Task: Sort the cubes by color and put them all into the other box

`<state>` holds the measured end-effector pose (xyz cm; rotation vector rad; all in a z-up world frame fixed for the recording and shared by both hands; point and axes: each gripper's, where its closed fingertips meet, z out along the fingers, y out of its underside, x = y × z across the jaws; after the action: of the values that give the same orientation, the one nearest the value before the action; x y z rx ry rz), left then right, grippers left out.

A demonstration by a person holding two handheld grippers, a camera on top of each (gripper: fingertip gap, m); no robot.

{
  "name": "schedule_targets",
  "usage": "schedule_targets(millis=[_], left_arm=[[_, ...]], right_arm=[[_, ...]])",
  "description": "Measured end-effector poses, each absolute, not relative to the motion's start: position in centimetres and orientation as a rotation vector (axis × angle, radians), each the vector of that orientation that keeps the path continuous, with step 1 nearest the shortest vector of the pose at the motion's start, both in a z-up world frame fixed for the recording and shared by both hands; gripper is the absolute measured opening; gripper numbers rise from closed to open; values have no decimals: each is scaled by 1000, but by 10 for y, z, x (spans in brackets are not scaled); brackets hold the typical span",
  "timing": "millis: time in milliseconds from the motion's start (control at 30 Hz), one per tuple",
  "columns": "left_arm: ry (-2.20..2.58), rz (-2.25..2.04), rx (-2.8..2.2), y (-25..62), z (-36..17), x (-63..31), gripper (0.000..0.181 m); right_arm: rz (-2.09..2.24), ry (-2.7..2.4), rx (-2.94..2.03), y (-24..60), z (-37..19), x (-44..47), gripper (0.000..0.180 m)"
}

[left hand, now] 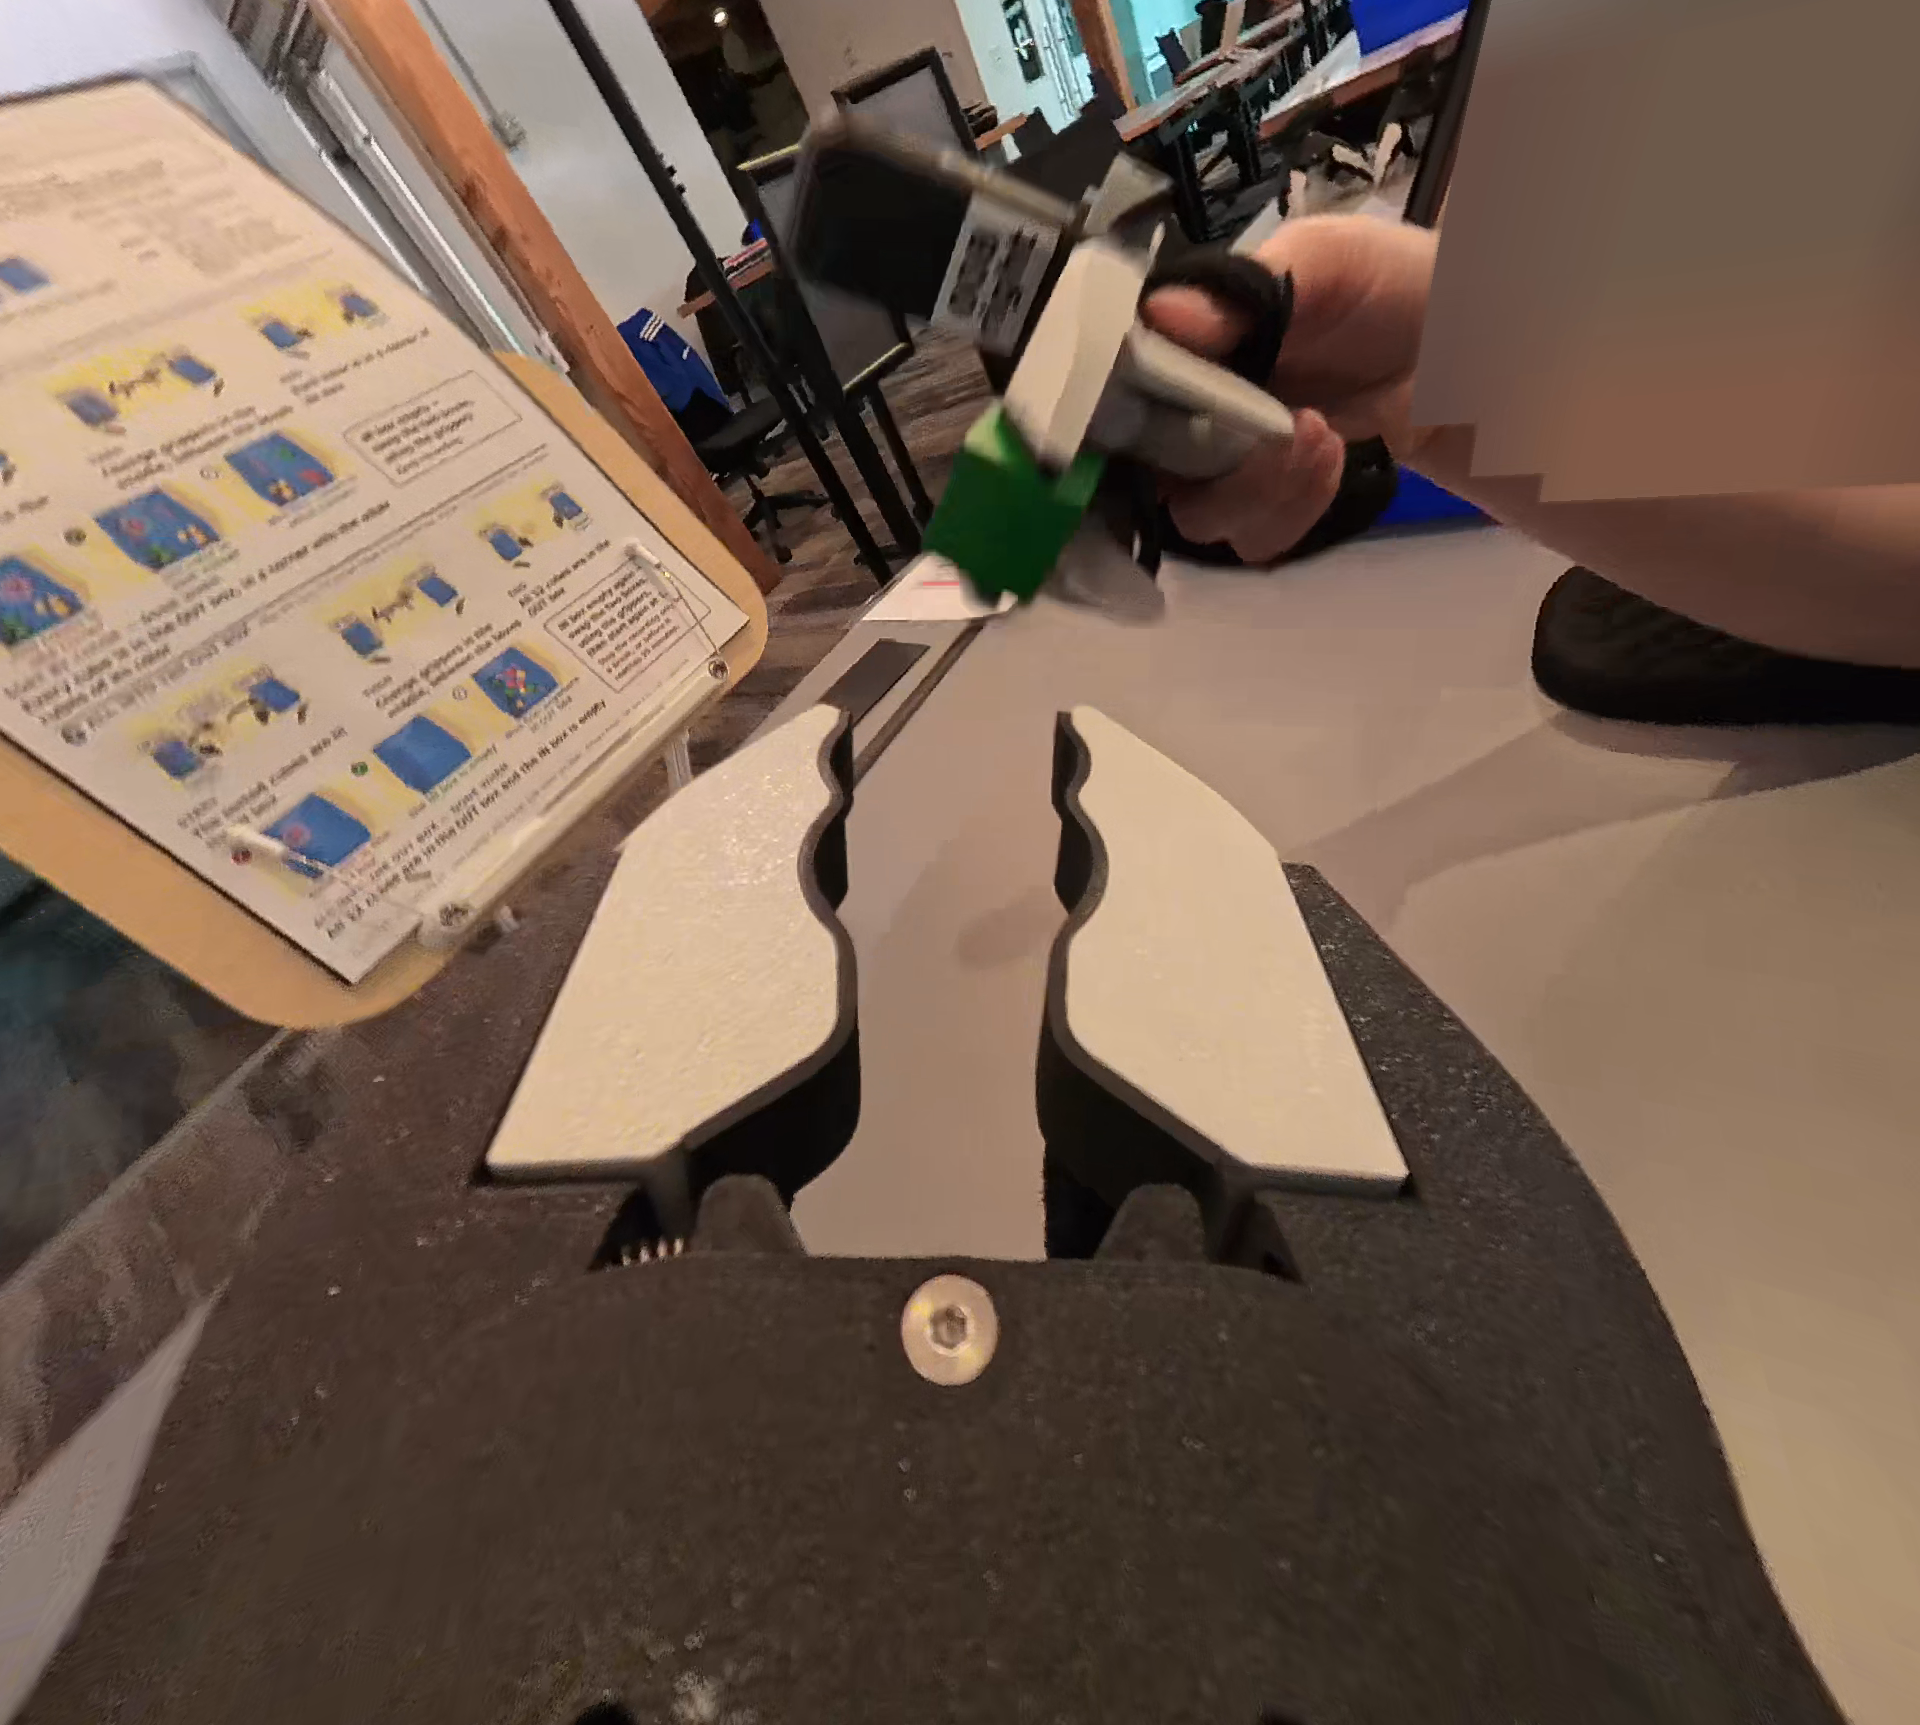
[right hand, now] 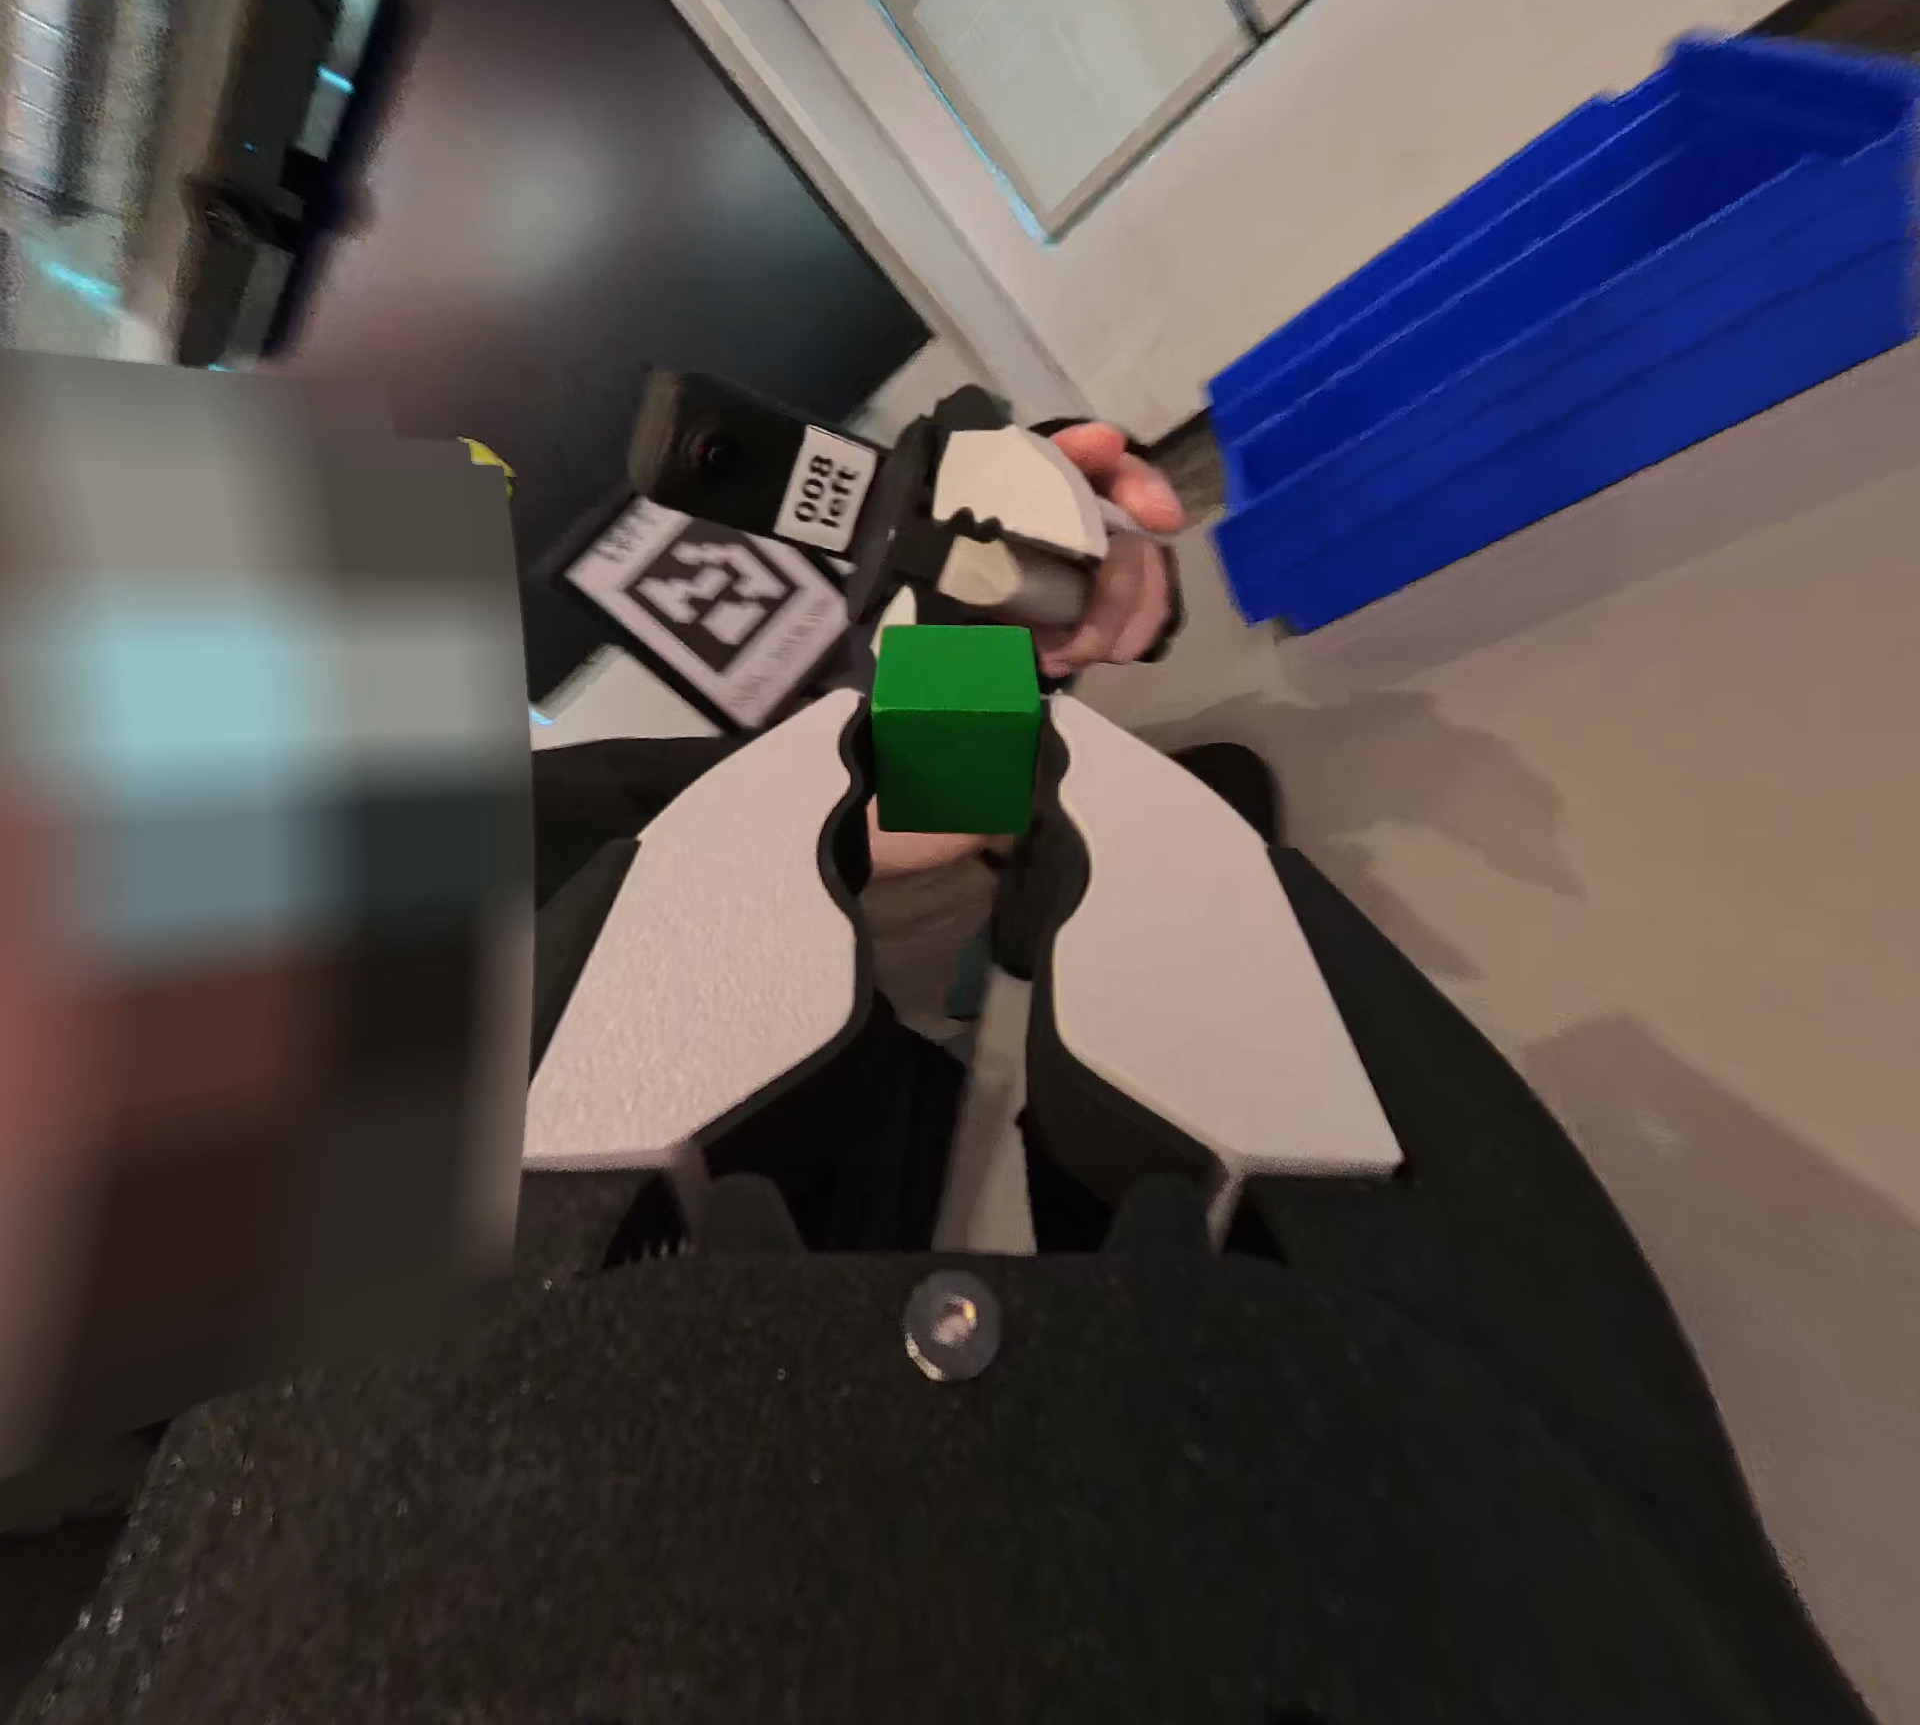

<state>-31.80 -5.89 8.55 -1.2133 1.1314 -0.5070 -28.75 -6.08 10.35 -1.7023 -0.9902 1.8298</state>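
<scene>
My right gripper point(right hand: 954, 730) is shut on a green cube point(right hand: 954, 725), held between its fingertips above the grey table point(right hand: 1558, 896). The same gripper and green cube point(left hand: 997, 522) show in the left wrist view, held in a hand in the air, tilted. My left gripper point(left hand: 954, 735) is open and empty, its jaws apart over the grey table point(left hand: 1195, 699). It shows farther off in the right wrist view point(right hand: 977, 522), held in a hand. A blue box point(right hand: 1558, 345) sits at the upper right of the right wrist view; its inside shows no cubes.
A wooden board with an instruction sheet point(left hand: 312, 532) stands at the left by the table edge. A square black-and-white marker card point(right hand: 717, 605) lies past the left gripper. A person's arm point(left hand: 1662, 574) reaches in from the right. Chairs and desks stand far behind.
</scene>
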Motion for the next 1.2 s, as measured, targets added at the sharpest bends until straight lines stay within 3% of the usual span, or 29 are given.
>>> schedule_targets(millis=[133,267,467,633,733,833,1200], left_arm=[[1008,-422,-1336,-43,70,-353,37],[933,-323,-1484,-29,48,-387,33],[854,-261,-1567,-22,36,-415,30],[824,-267,-1599,-18,35,-418,29],[830,-254,-1616,-17,33,-418,29],[837,-232,-1631,-18,31,-422,29],[690,20,-1761,-11,37,-518,29]], right_arm=[[1095,-958,-1791,-20,115,-198,28],[343,-617,-2050,0,96,-17,28],[116,54,-2402,-62,-3,192,28],[196,102,-2614,-87,-83,225,29],[287,108,-2613,-77,-98,223,29],[300,133,-2566,-69,-95,227,41],[79,160,-2310,-71,-15,237,45]])
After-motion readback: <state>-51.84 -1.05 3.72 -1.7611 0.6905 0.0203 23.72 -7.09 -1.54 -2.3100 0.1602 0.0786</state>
